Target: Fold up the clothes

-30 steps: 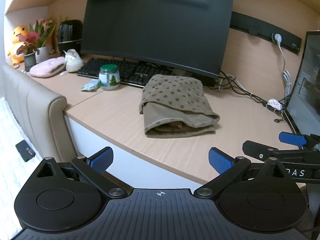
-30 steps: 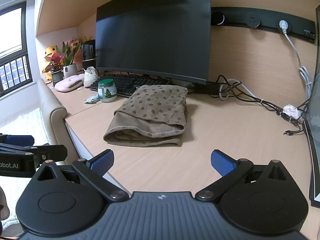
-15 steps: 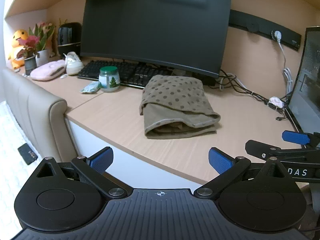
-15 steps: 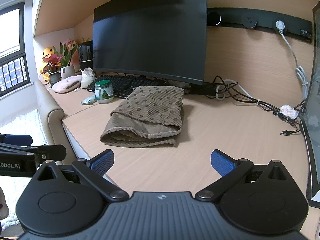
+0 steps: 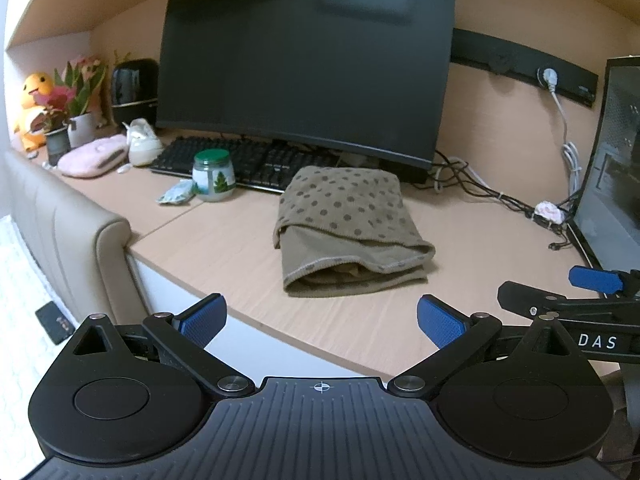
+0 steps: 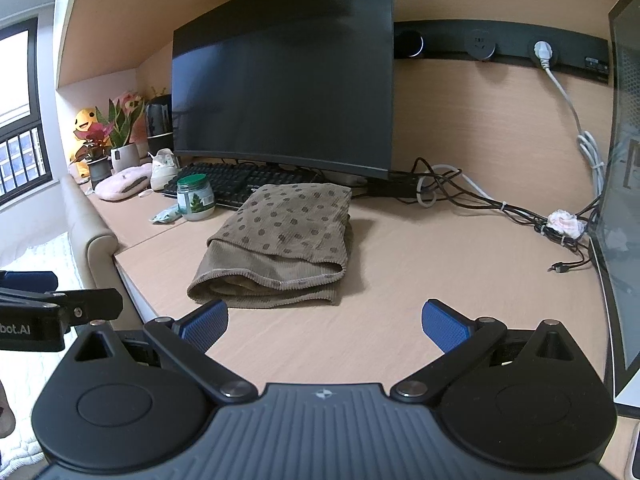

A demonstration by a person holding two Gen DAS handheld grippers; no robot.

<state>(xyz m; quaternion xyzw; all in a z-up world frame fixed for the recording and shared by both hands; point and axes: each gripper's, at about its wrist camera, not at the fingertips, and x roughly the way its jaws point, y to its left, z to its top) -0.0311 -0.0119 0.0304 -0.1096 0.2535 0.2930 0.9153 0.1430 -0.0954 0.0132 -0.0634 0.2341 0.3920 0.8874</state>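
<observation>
A tan garment with brown polka dots (image 5: 348, 224) lies folded in a compact stack on the wooden desk (image 5: 224, 256), in front of the monitor. It also shows in the right wrist view (image 6: 280, 240). My left gripper (image 5: 322, 318) is open and empty, held back off the desk's front edge, short of the garment. My right gripper (image 6: 326, 322) is open and empty, low over the desk just in front of the garment. Each gripper shows at the edge of the other's view.
A large black monitor (image 5: 304, 68) and keyboard (image 5: 248, 162) stand behind the garment. A green-lidded jar (image 5: 212, 176), a small shoe, a pink pouch and potted plants (image 5: 76, 104) sit at the left. Cables (image 6: 500, 204) trail at the right beside a dark computer case (image 6: 620, 216). A beige padded headboard (image 5: 60, 224) adjoins the desk's left.
Both grippers have drawn back slightly and shifted right, so the garment sits a little further left in the views. The garment has not moved.
</observation>
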